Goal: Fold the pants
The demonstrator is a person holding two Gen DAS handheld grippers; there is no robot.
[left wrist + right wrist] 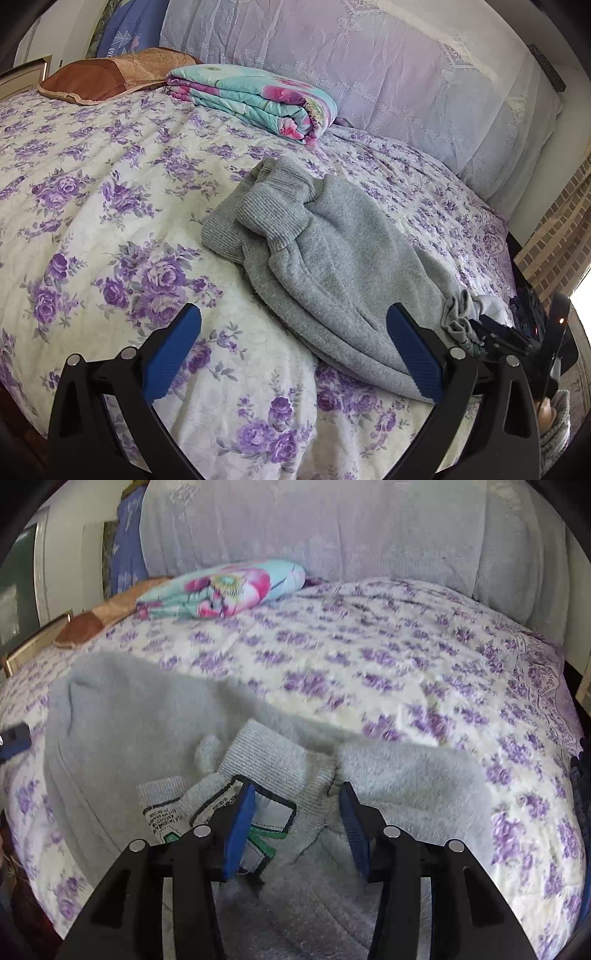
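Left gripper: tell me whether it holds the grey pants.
No: the left gripper stands open over the floral bedspread, beside the grey pants.

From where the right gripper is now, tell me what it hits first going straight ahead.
Most likely the grey pants: the right gripper, jaws open, points at their ribbed waistband beside the sewn-in label. Depth is unclear.

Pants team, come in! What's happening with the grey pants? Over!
Left gripper open, beside pants. Right gripper open over the waistband label. Grey pants bunched on the bedspread. Nothing in the way.
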